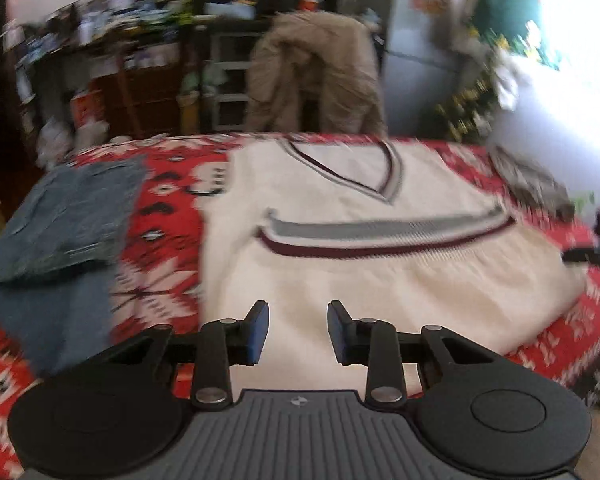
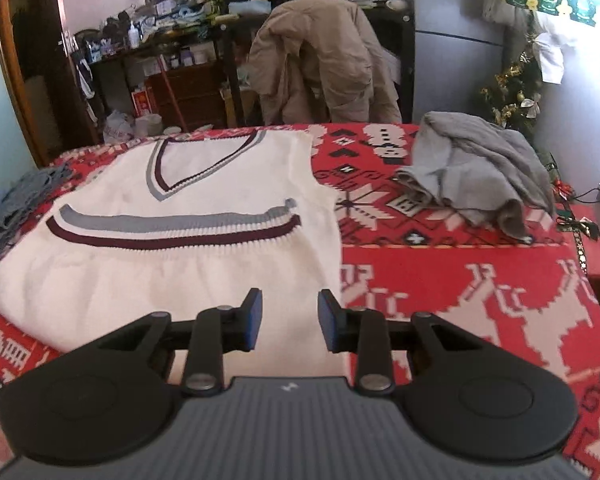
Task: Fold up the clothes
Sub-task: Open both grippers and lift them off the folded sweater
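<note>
Flat on the red patterned tabletop (image 2: pixel 460 280): cream sweater vest (image 2: pixel 188 256), V-neck at the far edge, hem folded up over the chest. Left tongs (image 1: pixel 298 330) parted, empty, above the near fold; right tongs (image 2: pixel 290 318) likewise parted and empty, over the vest's right edge. Folded blue denim (image 1: pixel 60 216) lying left, crumpled grey garment (image 2: pixel 480 172) right.

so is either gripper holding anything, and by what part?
Nothing held. Left gripper and right gripper both stand open above the white knitted V-neck vest, nothing between the pads.
</note>
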The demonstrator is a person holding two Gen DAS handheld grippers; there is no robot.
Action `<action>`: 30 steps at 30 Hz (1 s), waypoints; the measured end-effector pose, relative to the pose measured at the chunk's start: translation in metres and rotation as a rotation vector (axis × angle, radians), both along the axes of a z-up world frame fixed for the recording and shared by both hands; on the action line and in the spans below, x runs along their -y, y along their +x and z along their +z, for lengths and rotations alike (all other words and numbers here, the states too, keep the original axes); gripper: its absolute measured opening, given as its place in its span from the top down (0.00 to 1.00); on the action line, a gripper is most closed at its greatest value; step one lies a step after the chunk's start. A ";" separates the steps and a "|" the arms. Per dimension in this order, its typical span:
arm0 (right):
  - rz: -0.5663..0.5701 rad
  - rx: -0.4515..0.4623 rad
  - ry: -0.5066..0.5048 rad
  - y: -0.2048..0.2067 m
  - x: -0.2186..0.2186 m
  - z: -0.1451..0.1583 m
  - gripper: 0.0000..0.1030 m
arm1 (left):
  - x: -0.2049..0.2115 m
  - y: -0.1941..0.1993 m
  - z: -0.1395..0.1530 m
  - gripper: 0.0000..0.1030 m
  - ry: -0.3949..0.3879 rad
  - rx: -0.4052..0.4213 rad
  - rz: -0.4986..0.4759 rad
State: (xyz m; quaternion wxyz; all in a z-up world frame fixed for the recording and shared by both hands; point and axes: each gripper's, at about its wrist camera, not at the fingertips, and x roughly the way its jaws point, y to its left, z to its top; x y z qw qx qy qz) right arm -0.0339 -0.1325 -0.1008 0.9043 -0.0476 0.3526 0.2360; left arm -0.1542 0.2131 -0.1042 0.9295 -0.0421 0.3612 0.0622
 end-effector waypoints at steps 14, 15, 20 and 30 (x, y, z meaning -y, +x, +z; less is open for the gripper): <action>0.032 -0.004 -0.100 -0.034 0.008 -0.018 0.68 | 0.006 -0.041 -0.009 0.72 0.047 0.003 -0.011; 0.032 0.000 -0.081 -0.036 0.006 -0.014 0.68 | 0.009 -0.040 -0.006 0.72 0.023 0.032 -0.013; 0.110 -0.008 0.013 -0.046 -0.032 -0.004 0.68 | 0.047 -0.015 -0.004 0.72 -0.057 0.094 -0.120; 0.158 0.012 -0.071 -0.064 -0.094 -0.028 0.68 | 0.101 0.006 -0.029 0.71 0.028 0.050 -0.173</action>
